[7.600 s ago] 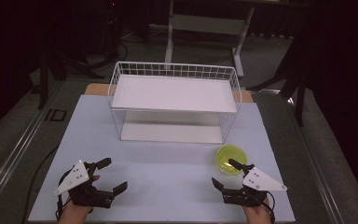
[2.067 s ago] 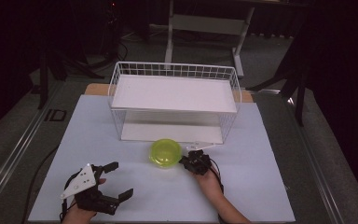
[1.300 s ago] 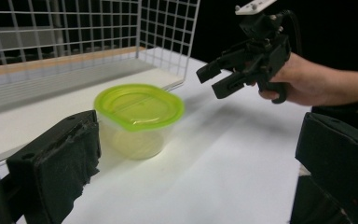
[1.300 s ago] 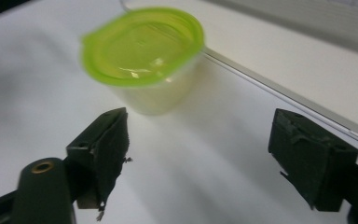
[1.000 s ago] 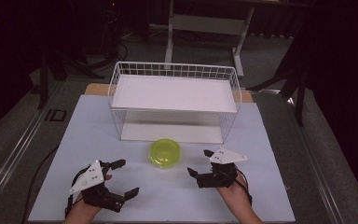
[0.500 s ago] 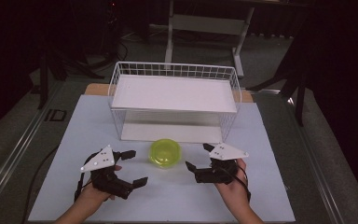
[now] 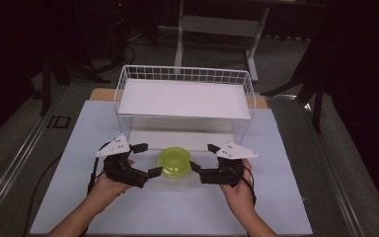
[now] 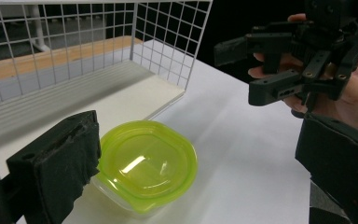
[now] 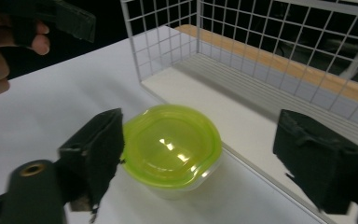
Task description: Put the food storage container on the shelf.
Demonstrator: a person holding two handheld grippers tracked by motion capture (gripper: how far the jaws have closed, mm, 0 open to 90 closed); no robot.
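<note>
In the high view, a round yellow-green plastic container (image 7: 173, 162) sits on the white table (image 7: 276, 163) just before the white wire rack (image 7: 185, 98), between the left tongs (image 7: 147, 159) and right tongs (image 7: 200, 157), both spread open. In the left gripper view, the translucent lidded container (image 8: 145, 164) lies beside one padded jaw. In the right gripper view, the container (image 9: 171, 147) sits between the released jaws, nearer the left one.

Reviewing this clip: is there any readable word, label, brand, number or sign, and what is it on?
None can be read with certainty.
A dark mark beside the table, at its far left, looks like characters but is too small and blurred.
The green-lidded container, wire rack and both claws carry no visible text.
</note>
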